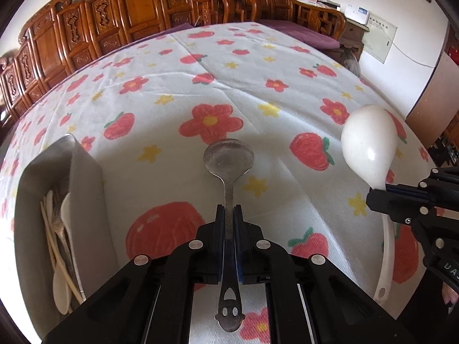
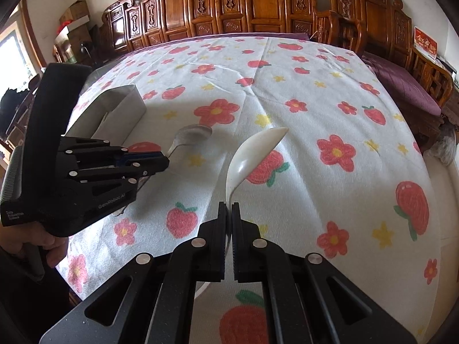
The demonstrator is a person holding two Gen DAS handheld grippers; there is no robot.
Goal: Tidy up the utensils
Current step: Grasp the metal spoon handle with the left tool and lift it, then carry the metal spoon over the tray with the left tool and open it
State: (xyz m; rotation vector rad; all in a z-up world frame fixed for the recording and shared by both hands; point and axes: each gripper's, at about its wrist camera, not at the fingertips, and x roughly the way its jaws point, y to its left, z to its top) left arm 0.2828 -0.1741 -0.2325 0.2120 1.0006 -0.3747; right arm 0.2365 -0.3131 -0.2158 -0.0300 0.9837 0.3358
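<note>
My left gripper is shut on a metal spoon, gripped at mid-handle, bowl forward above the cloth. It also shows in the right wrist view with the metal spoon. My right gripper is shut on a white plastic spoon, bowl raised and tilted. It shows at the right of the left wrist view holding the white spoon. A grey utensil box at the left holds several white spoons and chopsticks; it also shows in the right wrist view.
The table is covered by a white cloth printed with red flowers and strawberries. Carved wooden chairs stand along the far edge. A purple cushion lies at the right. A hand holds the left gripper.
</note>
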